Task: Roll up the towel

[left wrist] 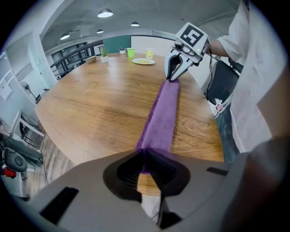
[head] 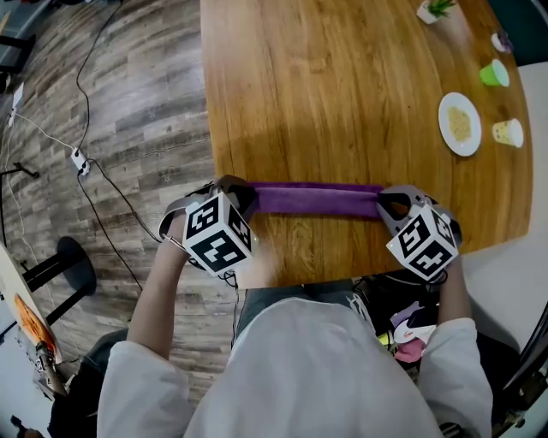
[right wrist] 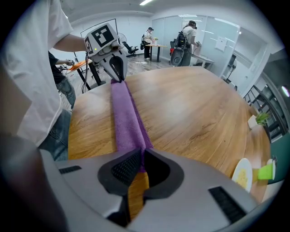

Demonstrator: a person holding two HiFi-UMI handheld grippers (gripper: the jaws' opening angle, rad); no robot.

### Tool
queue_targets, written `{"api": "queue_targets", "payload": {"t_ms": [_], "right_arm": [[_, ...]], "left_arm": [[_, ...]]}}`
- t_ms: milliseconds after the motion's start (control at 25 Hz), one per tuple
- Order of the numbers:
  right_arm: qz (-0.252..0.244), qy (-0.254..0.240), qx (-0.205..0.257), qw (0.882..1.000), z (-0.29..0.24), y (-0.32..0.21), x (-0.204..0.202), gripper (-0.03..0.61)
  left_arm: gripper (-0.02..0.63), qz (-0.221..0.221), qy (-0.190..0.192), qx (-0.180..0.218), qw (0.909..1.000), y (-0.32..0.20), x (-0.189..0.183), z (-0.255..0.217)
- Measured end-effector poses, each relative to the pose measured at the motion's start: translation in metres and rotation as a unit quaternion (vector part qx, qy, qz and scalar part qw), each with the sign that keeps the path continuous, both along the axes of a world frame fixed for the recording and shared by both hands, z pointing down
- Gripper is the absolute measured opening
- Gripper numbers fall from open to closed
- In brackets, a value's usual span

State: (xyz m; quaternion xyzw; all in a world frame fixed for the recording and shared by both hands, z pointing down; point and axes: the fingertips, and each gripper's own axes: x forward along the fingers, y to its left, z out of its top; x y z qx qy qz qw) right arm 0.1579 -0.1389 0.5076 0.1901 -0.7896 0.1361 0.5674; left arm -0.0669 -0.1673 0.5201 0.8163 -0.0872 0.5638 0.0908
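A purple towel (head: 317,199), folded into a long narrow strip, lies stretched across the near part of the wooden table (head: 342,94). My left gripper (head: 235,195) is shut on the strip's left end, and my right gripper (head: 390,205) is shut on its right end. In the left gripper view the towel (left wrist: 162,118) runs from my jaws (left wrist: 145,156) straight to the right gripper (left wrist: 174,78). The right gripper view mirrors this: the purple strip (right wrist: 126,120) leads from my jaws (right wrist: 141,159) to the left gripper (right wrist: 117,74). Both grippers point steeply down.
At the table's far right stand a white plate with food (head: 460,123), a green cup (head: 494,73), a pale yellow cup (head: 509,133) and a small potted plant (head: 436,9). Cables and a stool base (head: 73,265) lie on the floor at left. People stand by desks in the background (right wrist: 183,43).
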Motion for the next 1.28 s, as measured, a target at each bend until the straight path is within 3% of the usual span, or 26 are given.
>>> {"api": "queue_targets", "payload": {"t_ms": [280,640,960,1080,1200,1280], "right_arm": [[0.018,-0.006,0.012,1.000,0.006,-0.005,0.001,0.029],[0.040,-0.015,0.032,0.999,0.007,-0.008,0.002,0.040],[0.096,-0.050,0.043,0.993,0.005,-0.008,0.003,0.046],[0.113,-0.065,0.070,0.989,-0.013,-0.009,0.004,0.051],[0.145,-0.098,0.120,0.977,-0.045,-0.027,0.011,0.054],[0.187,-0.132,0.164,0.960,-0.075,-0.037,0.017,0.052]], "left_arm": [[0.035,-0.011,-0.022,0.024,0.9994,-0.007,0.000,0.003],[0.035,-0.035,-0.040,0.009,0.9986,-0.009,0.001,0.007],[0.073,-0.109,0.029,-0.025,0.9933,-0.009,-0.006,0.001],[0.096,-0.137,0.065,-0.029,0.9880,-0.006,-0.013,-0.015],[0.101,-0.187,0.124,0.018,0.9742,-0.021,-0.018,-0.050],[0.094,-0.233,0.181,0.068,0.9532,-0.029,-0.022,-0.084]]}}
